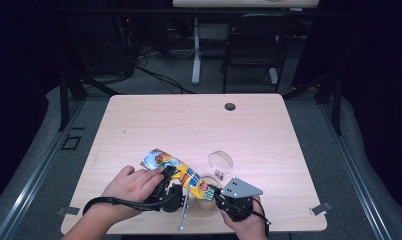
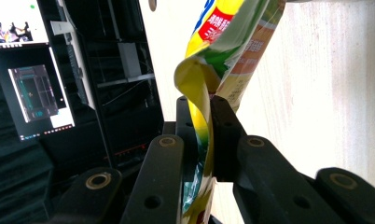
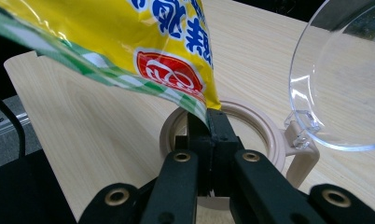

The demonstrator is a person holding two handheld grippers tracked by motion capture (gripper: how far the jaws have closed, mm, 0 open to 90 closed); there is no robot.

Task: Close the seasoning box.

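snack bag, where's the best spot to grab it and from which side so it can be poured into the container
Grip the snack bag at its flat edges, one at each end, where the foil pinches thin. The left gripper already clamps the folded edge from the near side; the right gripper clamps the corner above the beige container, whose clear lid is flipped open.

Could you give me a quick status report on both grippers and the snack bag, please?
Left gripper shut on snack bag. Right gripper shut on the bag's corner, above the beige container. Clear lid hinged open. Nothing in the way.
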